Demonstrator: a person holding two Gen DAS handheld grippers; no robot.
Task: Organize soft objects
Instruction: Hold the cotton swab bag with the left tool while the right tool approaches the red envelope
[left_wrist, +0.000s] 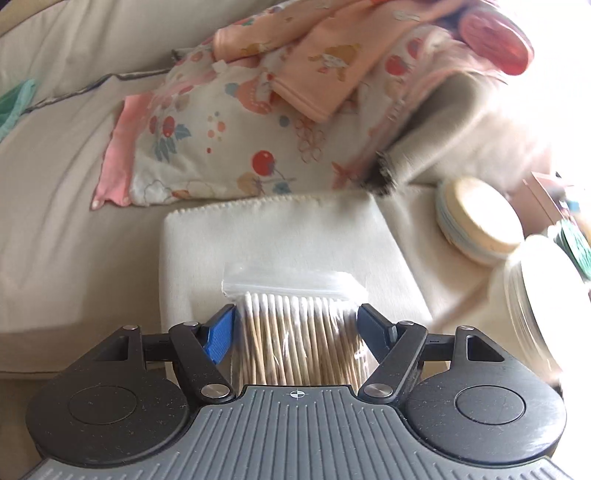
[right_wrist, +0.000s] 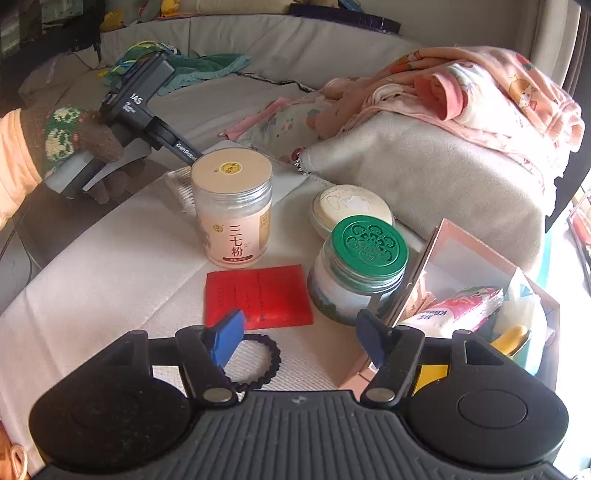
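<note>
- Starting at the far left of the left wrist view, a cream sheet (left_wrist: 55, 184) is seen, with a patterned pillow (left_wrist: 229, 147) lying further back on it.
- Dead centre, the left gripper (left_wrist: 297, 317) is held nose-down over a folded cream cloth (left_wrist: 266, 236), and its jaws stand apart.
- A clear bag of cotton swabs (left_wrist: 295, 354) lies between those jaws on the cloth. The sticks run straight away from the camera, along the fingers. Each pad sits hard by a side of the bag, yet no squeeze is seen on the plastic, so the bag is judged to be resting rather than gripped.
- Off to the right, a round tin (left_wrist: 480, 218) is glimpsed, blurred.
- Over to the right wrist view: at the left, a gloved hand (right_wrist: 74, 147) is seen around the other gripper's handle, whose tips are hidden behind a jar with a cream lid (right_wrist: 232, 221).
- In the middle, the right gripper (right_wrist: 299, 332) is held with its jaws apart and nothing between them.
- A red packet (right_wrist: 258, 297) lies flat just beyond the tips, slightly left of centre, and a black hair tie (right_wrist: 258, 362) curls under the left finger.
- Right again, a green-lidded jar (right_wrist: 358, 273) stands just beside the right finger, and a pink box (right_wrist: 461, 258), already holding soft packets, sits open beyond it.
- The red packet is judged nearest the right hand, straight ahead of it, and the box is only a short swing to its right.
</note>
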